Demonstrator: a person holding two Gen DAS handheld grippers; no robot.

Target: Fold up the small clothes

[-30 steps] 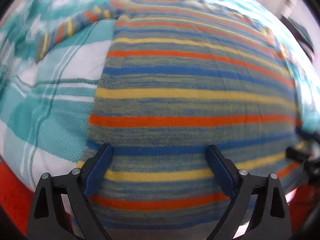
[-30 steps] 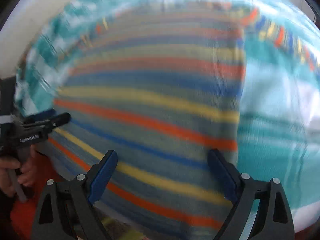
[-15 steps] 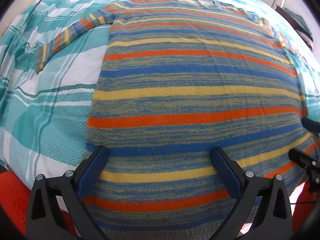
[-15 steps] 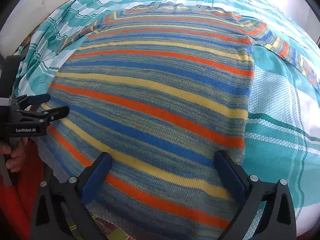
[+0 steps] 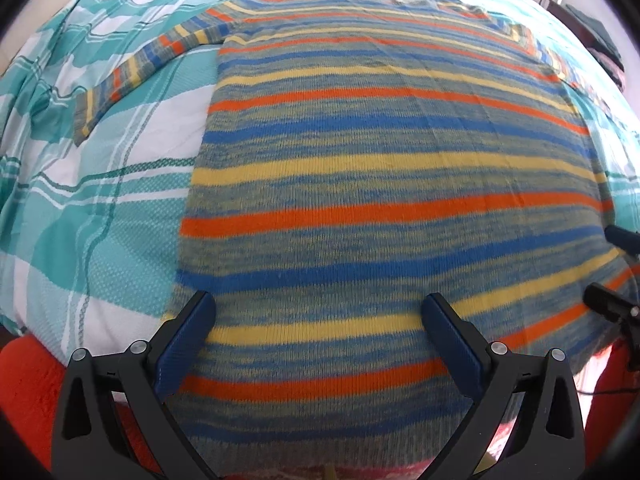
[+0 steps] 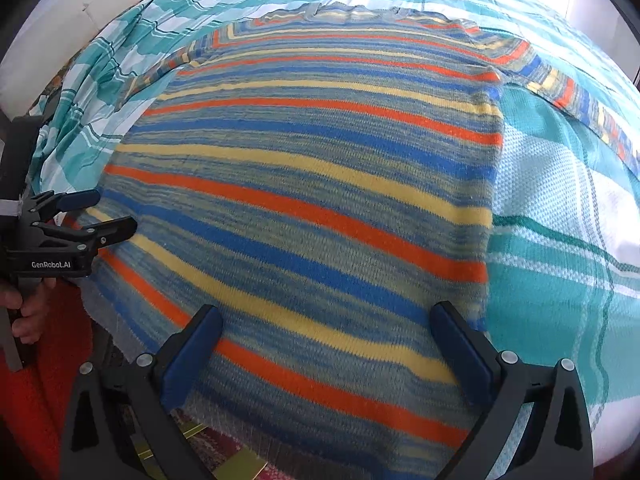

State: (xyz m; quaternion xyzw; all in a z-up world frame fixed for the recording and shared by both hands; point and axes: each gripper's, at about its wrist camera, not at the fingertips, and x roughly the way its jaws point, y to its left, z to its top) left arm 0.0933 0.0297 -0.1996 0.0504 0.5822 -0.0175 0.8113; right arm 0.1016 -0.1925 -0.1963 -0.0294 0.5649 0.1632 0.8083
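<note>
Lying flat across the middle of both frames was a striped sweater (image 5: 384, 184) in orange, yellow, blue and grey bands, spread on a bed cover (image 5: 100, 208) checked in teal and white. In the left wrist view one sleeve (image 5: 136, 76) ran out toward the upper left of the frame, resting on the cover; in the right wrist view the other sleeve (image 6: 576, 96) ran toward the upper right. The collar sat at the top centre of both frames. The hem hung over the near edge of the bed at the bottom of each frame. The left gripper (image 5: 318, 316) was at the bottom centre of its own frame, jaws well apart, with the lower sweater body showing between them and nothing clamped; whether the pads touched the knit could not be told. The right gripper (image 6: 326, 328) stood likewise over the hem at bottom centre of its frame, jaws spread wide, nothing gripped. The right wrist view also showed the left gripper at the left edge, jaws apart near the hem's side, with fingers (image 6: 24, 312) of a hand wrapped around its handle. Red fabric (image 5: 28, 392) showed in the lower left corner.
</note>
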